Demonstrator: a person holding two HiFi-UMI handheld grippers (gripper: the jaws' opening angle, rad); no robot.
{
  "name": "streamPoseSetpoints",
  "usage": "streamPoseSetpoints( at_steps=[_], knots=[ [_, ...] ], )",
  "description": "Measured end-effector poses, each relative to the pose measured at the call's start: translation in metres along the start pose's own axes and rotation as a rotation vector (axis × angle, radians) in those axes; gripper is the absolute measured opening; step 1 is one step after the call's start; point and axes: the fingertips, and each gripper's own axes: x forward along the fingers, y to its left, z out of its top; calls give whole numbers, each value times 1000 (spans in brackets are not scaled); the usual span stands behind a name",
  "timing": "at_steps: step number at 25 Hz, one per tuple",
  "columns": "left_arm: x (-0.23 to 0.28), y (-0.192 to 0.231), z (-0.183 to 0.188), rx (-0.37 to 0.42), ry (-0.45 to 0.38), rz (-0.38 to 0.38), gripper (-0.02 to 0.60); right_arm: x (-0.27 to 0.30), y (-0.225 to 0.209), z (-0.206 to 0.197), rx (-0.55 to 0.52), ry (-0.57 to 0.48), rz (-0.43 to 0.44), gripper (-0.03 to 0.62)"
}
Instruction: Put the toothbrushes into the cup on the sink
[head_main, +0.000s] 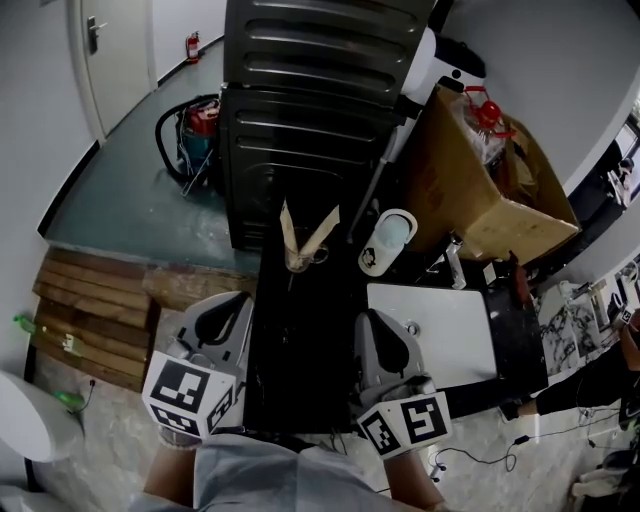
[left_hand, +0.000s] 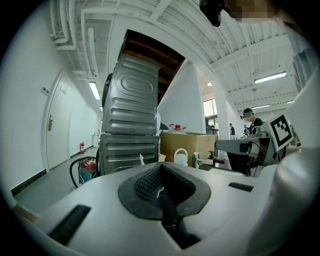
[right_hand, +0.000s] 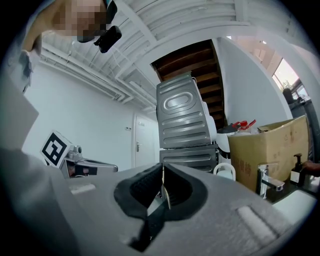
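**Two pale, flat-handled toothbrushes are already being held by the cup, ahead of both claws**

The two pale, flat-handled toothbrushes (head_main: 322, 232) are leaning apart in a V inside the small clear-looking cup (head_main: 300, 260). The cup is standing on the black countertop (head_main: 300, 340), well ahead of both claws and roughly between their lines of aim.

The left gripper (head_main: 228, 305) is being held low, near the body, with its jaws pressed together and nothing between them. The right gripper (head_main: 372, 318) is being held the same way, with pads meeting and nothing gripped. The white rectangular basin (head_main: 440, 335) is lying just to the right of the right claw. The white handled jug (head_main: 388, 242) is standing ahead of it, near the cup. The tall grey ribbed metal appliance (head_main: 310, 130) is rising beyond the cup.

No loose toothbrush is being shown on the countertop, so the placing is being judged as done and the step in hand as a clean retreat. That step is best done with both claws kept closed, low and well back from the cup. Any sweep forward is being advised against, since the brushes are resting loosely against the rim and the light cup could be tipped by a nudge. The jug is also being counted as a hazard to the right claw.
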Motion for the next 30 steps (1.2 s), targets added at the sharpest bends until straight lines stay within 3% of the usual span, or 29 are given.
streamPoseSetpoints(
  at_steps=[30],
  knots=[
    [1, -13, -3, -1, 3, -30, 6, 15, 9, -9, -3, 33, 47, -2]
  ],
)
